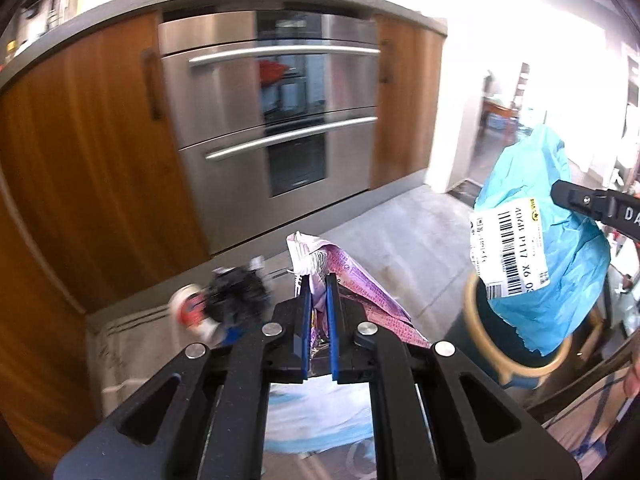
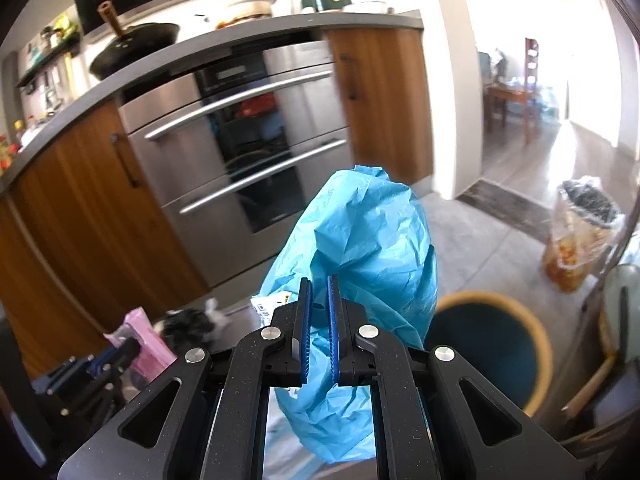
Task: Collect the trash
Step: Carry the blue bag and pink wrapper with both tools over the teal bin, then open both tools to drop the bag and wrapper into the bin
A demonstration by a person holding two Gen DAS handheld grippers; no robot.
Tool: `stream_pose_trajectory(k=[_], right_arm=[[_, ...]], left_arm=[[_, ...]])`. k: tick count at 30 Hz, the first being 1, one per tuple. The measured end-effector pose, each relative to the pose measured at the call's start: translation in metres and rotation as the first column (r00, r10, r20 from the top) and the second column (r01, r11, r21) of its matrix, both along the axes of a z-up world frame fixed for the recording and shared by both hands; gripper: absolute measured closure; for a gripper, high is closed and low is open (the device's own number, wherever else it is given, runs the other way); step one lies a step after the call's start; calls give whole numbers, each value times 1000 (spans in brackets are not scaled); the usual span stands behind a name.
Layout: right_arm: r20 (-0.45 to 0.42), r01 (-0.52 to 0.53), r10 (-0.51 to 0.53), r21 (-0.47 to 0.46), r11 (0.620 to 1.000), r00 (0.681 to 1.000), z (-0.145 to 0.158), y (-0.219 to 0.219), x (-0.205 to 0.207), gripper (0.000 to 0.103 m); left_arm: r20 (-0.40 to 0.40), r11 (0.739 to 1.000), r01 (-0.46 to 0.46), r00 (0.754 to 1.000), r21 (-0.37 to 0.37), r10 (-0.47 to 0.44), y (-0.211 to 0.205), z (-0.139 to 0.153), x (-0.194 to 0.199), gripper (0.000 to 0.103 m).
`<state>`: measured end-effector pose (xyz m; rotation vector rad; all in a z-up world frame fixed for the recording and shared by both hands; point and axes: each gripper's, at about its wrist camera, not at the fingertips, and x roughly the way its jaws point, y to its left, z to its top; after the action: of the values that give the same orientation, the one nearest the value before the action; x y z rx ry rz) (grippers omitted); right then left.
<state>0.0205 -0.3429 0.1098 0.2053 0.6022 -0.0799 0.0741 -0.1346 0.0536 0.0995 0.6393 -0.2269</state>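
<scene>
Trash in transit: left hand-held gripper (image 1: pixel 319 280) is pinching a pink wrapper (image 1: pixel 352 280); right hand-held gripper (image 2: pixel 319 284) is clamping a blue mailer bag (image 2: pixel 360 248) above the yellow-rimmed bin (image 2: pixel 486 348). Hanging loosely, either piece is risking snagging the rim or slipping free.

The white shipping label (image 1: pixel 510 250) stuck on the crumpled blue plastic mailer bag (image 1: pixel 560 240) carries barcodes and a large printed code that reads about "4068 P117 X6 03", the last characters running off the label's edge. A small yellow logo sits at the label's top corner, too small to read, as is the fine print beside the barcodes. The black arm of the right gripper (image 1: pixel 596 204) shows white letters "DA", cut off by the frame. The pink wrapper (image 1: pixel 360 280) bears tiny print that cannot be read.
</scene>
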Motion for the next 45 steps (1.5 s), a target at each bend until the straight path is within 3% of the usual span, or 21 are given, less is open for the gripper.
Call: stream_pose_trajectory(k=[6, 11, 18, 22, 28, 33, 40, 45], right_arm=[[-3, 66, -66, -87, 994, 998, 6, -37, -2, 94], [-48, 31, -38, -136, 990, 998, -3, -63, 13, 94], [-172, 120, -106, 72, 990, 979, -42, -121, 30, 94], [-272, 165, -121, 143, 976, 955, -68, -138, 40, 94], [-389, 212, -146, 131, 969, 910, -96, -146, 47, 94], [-443, 265, -218, 46, 963, 870, -113, -158, 57, 94], [-527, 285, -264, -42, 958, 808, -136, -162, 66, 94], [-552, 312, -282, -41, 949, 785, -142, -170, 62, 94]], left_arm=[[21, 991, 132, 991, 17, -132, -47, -5, 2, 96], [29, 976, 217, 976, 6, -217, -80, -19, 3, 96], [-6, 952, 305, 952, 2, -305, -119, -48, 5, 96], [2, 935, 354, 935, 9, -354, -143, -58, 12, 96], [-4, 900, 436, 900, -10, -436, -173, -70, 20, 96], [-62, 867, 498, 864, -34, -499, -190, -87, 28, 96], [-150, 799, 599, 787, -44, -599, -212, -115, 27, 96], [-184, 783, 621, 766, -39, -616, -222, -124, 26, 95]])
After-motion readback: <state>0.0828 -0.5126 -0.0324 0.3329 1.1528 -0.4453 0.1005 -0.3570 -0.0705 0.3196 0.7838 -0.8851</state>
